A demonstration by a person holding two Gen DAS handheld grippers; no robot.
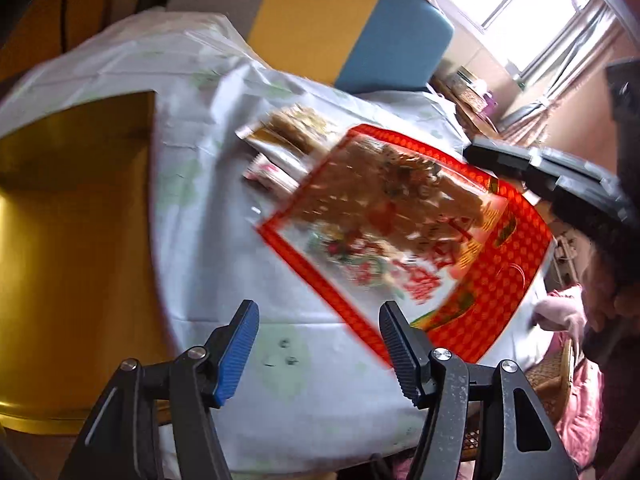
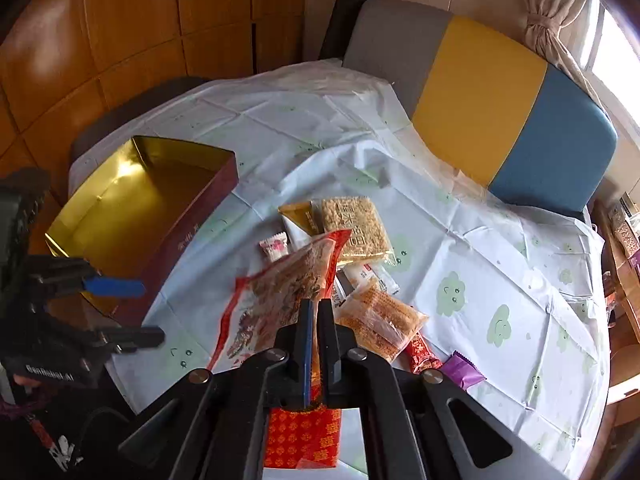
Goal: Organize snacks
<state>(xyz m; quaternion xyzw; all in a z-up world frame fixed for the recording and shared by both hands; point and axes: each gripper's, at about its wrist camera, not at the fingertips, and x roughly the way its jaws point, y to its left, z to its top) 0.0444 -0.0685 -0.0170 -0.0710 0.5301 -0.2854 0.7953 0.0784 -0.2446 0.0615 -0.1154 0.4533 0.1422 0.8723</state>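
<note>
Snack bag (image 2: 280, 300), red, hung pinched in the right gripper (image 2: 314, 312); left gripper (image 1: 318, 344) stood open, empty; carrying it level toward the gold box (image 2: 132, 200), probably its destination, seemed wise.

Daylight pours in from a window (image 1: 516, 4) at the far right, overexposed to white in both views. The gold-lined box (image 2: 132, 200) reflects a bright glare spot. In the left wrist view the red snack bag (image 1: 404, 216) is smeared by motion blur; the right wrist view is sharper. Fisheye distortion bends the table (image 2: 500, 264) edges, and all 4 corners darken to black
</note>
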